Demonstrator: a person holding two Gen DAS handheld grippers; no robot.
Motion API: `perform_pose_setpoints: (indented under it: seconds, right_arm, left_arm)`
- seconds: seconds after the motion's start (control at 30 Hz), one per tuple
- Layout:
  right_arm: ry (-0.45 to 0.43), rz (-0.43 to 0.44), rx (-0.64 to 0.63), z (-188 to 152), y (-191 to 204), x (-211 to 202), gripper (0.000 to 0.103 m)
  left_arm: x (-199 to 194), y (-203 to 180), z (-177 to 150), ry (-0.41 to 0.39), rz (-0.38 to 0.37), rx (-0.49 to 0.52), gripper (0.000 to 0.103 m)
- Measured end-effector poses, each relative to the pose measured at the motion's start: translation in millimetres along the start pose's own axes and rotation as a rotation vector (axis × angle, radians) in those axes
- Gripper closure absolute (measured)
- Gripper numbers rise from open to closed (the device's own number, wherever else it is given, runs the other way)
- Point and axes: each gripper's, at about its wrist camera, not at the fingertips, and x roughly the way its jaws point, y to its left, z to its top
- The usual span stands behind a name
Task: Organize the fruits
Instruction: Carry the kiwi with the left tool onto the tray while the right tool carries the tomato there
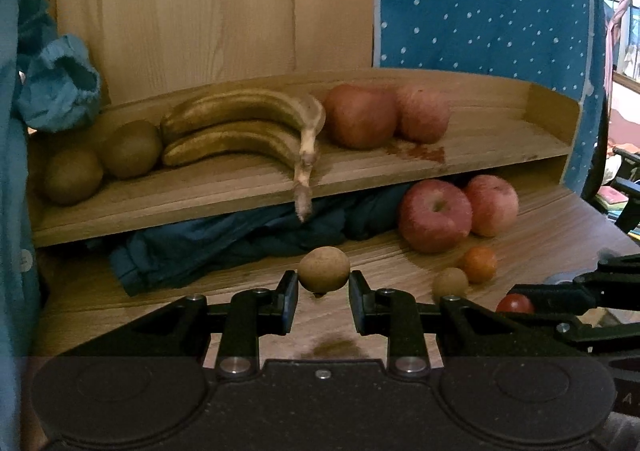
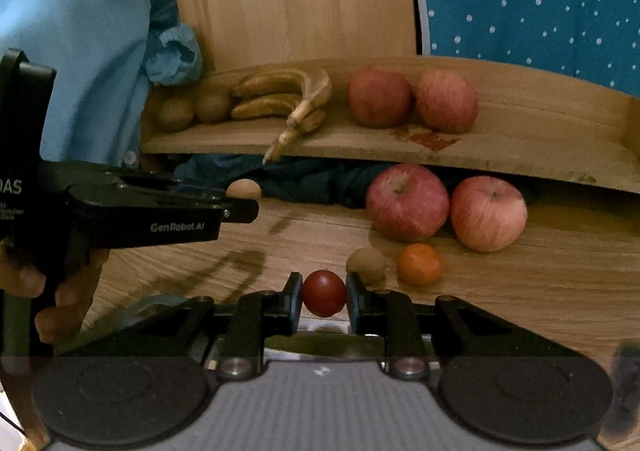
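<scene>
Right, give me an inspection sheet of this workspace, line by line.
Surface: wooden table, with a raised wooden shelf that has a reddish stain.
Job's things: on the shelf, two kiwis, bananas, two apples; on the table, two more apples, an orange, a brown fruit.
Clutter: dark blue cloth under the shelf.
Grippers: left gripper shut on a brown round fruit; right gripper shut on a red fruit.
Cables: nothing seen.
Surroundings: wooden panel, blue dotted fabric, light blue sleeve.
</scene>
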Motion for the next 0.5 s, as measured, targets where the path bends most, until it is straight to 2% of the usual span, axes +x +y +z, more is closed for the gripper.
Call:
perform_pose_setpoints:
  seconds: [0.3, 0.5]
  right_arm:
    - [-0.063, -0.007, -0.007, -4, 5, -40, 0.077]
    - [-0.084, -0.004, -0.017, -16, 12, -65, 0.077]
  left_arm:
    - [-39, -15, -8, -0.042, -0.012, 0.002, 0.074]
    - [-63, -26, -24, -0.049, -0.015, -0.005, 0.074]
